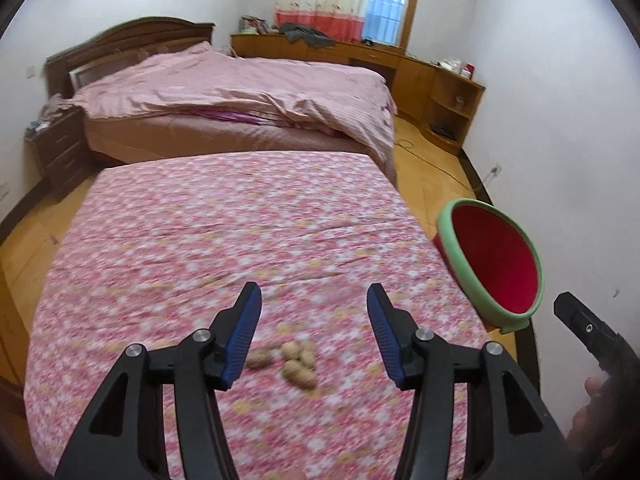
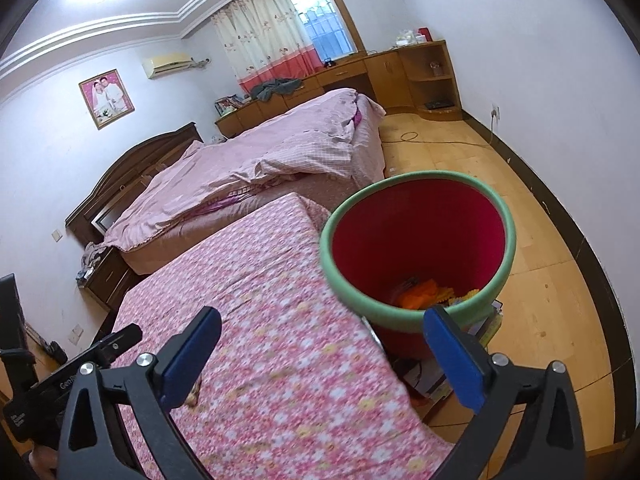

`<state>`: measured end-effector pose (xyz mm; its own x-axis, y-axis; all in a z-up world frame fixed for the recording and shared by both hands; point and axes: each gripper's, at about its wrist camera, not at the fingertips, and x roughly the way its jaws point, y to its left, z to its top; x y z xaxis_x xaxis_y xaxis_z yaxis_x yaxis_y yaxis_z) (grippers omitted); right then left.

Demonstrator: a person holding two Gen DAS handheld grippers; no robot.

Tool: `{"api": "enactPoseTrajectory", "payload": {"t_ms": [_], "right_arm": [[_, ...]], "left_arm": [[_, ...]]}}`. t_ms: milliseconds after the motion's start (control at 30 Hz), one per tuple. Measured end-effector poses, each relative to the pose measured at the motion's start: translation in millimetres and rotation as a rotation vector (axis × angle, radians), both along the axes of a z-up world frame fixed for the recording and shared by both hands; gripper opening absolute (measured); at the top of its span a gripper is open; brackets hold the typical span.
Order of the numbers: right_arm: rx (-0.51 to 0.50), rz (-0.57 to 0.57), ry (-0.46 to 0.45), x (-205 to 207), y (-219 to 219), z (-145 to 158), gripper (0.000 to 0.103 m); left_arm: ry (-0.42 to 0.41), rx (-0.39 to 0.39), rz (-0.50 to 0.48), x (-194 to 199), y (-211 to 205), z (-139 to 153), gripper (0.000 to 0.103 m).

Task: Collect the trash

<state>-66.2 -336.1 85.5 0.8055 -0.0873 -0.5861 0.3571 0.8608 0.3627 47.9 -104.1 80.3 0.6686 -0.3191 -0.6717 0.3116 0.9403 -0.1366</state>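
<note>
Bedroom setting is recorded: a made bed (image 1: 240,92) with a pink quilt at the back, wooden cabinets (image 1: 404,72) under the window. Nearer, a table spread with a pink floral cloth (image 1: 224,224) is seen. Just off its right edge, a red bin (image 2: 418,240) with a green rim is noted, apparently propped on stacked books; orange and yellow scraps are seen at its bottom.

The left gripper (image 1: 314,300) is held over the cloth, jaws spread, nothing between them. The right gripper (image 2: 324,332) is held wide open and empty, aimed toward the bin and the table edge.

The trash still to be collected, a small heap of peanut shells (image 1: 298,362), lies on the cloth below and between the left fingers, not touched.

Risks are judged as follows: shells are light and loose, so a pinch may scatter or crush them; cloth could be caught with them and dragged; the bin, perched as it is, could be tipped if knocked.
</note>
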Motion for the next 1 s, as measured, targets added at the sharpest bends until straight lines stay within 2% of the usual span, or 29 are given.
{"api": "enactPoseTrajectory", "payload": {"t_ms": [233, 367, 500, 1000], "right_arm": [[-0.074, 0.093, 0.017, -2.3, 44.2, -4.1, 0.103], [-0.105, 0.128, 0.013, -4.8, 66.6, -9.4, 0.103], [-0.124, 0.118, 0.0, -8.5, 81.2, -15.1, 0.103], [-0.176, 0.127, -0.052, -27.0, 105.8, -12.4, 0.103]], "left_arm": [[-0.017, 0.022, 0.052, -19.7, 30.1, -6.5, 0.055], [-0.051, 0.063, 0.107, -29.3, 43.2, -10.0, 0.055], [-0.068, 0.071, 0.152, -38.8, 54.7, -16.2, 0.055], [-0.099, 0.067, 0.188, -60.2, 72.1, -22.2, 0.055]]}}
